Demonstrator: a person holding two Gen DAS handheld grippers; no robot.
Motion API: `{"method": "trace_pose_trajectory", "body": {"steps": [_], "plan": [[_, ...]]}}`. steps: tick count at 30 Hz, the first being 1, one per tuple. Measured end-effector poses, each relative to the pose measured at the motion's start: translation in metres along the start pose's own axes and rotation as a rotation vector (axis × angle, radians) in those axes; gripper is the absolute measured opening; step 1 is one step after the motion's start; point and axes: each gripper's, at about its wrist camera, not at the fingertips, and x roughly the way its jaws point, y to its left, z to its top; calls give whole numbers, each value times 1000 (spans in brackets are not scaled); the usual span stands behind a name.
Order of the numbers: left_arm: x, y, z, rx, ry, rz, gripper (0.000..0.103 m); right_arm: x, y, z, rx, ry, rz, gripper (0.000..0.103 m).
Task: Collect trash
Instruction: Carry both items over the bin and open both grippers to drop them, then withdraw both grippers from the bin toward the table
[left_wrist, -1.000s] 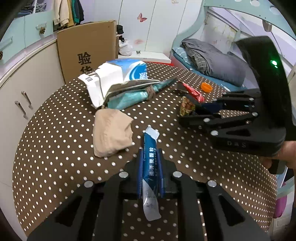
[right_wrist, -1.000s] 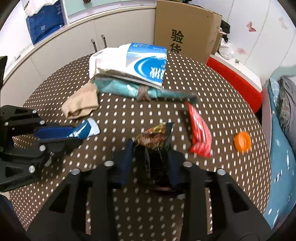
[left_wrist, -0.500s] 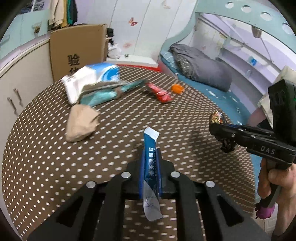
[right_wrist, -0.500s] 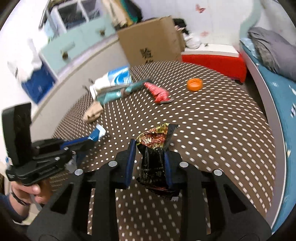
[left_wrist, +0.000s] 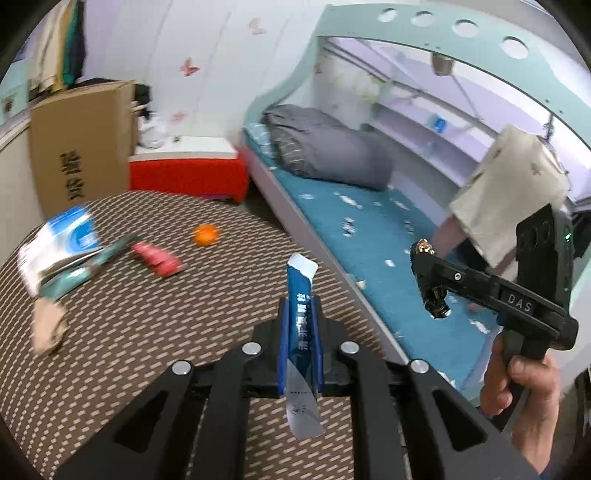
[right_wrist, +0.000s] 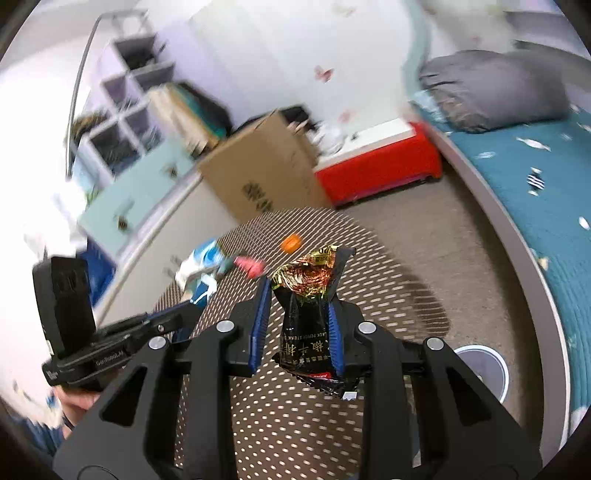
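Observation:
My left gripper (left_wrist: 300, 325) is shut on a slim blue sachet (left_wrist: 301, 332) with a white tip, held above the right part of the brown dotted table (left_wrist: 147, 332). My right gripper (right_wrist: 299, 325) is shut on a black snack wrapper (right_wrist: 308, 317) with a crumpled gold top. In the left wrist view the right gripper (left_wrist: 428, 273) is past the table's right edge, over the blue bed, with the black wrapper (left_wrist: 434, 295) hanging in it. On the table lie a red wrapper (left_wrist: 157, 258), an orange cap (left_wrist: 206, 233), a blue-white bag (left_wrist: 59, 243) and a beige cloth (left_wrist: 48, 325).
A round bin (right_wrist: 484, 369) with a white rim stands on the floor right of the table. A cardboard box (left_wrist: 77, 162), a red box (left_wrist: 184, 177) and a cabinet (right_wrist: 147, 206) are behind the table. The bed (left_wrist: 369, 236) with a grey pillow runs along the right.
Both grippers lifted off the table and swung to the right with their trash; the right one went past the table's edge. The trash left on the table now sits far left.

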Motion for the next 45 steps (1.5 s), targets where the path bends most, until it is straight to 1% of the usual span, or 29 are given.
{"method": "trace_pose_trajectory", "body": {"steps": [3,5,8,9,12,16,23,25,26,27,28,29,30,32,33,35,36,40,45], "plan": [[11,-26,9,27,9,-45,11,-28,-33,7,84,-53,-48,28],[24,-51,16,53,20,-80,11,-42,-53,9,135,-80,-85,28],[45,-82,21,86,48,-112,11,-55,-87,6,222,-97,-143,28],[57,-93,22,94,67,-118,11,-56,-97,3,248,-97,-159,28],[91,-114,20,93,136,-135,11,-51,-133,-7,329,-72,-213,28],[131,-137,14,124,205,-120,11,-35,-171,-24,413,-30,-241,28],[198,-163,-8,185,339,-87,11,-5,-222,-52,530,35,-256,28],[216,-167,-14,208,394,-78,13,4,-233,-59,559,59,-253,31],[223,-167,-17,223,408,-67,17,10,-241,-64,586,74,-256,32],[230,-168,-20,243,422,-46,39,15,-249,-69,623,83,-249,46],[234,-166,-22,249,432,-30,59,18,-254,-73,644,86,-247,62],[237,-163,-23,245,433,-1,88,20,-260,-78,662,95,-251,64],[234,-159,-21,235,407,11,90,23,-264,-83,677,110,-255,65],[229,-154,-19,224,389,6,90,22,-266,-89,694,115,-259,71],[228,-151,-17,220,387,4,90,20,-265,-91,694,113,-272,77],[219,-145,-13,216,364,18,90,14,-261,-92,690,97,-304,94],[215,-143,-12,216,354,22,90,11,-258,-91,684,88,-317,97],[189,-135,-5,214,287,41,93,-3,-236,-81,616,52,-401,97],[156,-124,1,209,224,59,93,-21,-204,-63,534,3,-443,97]]}}
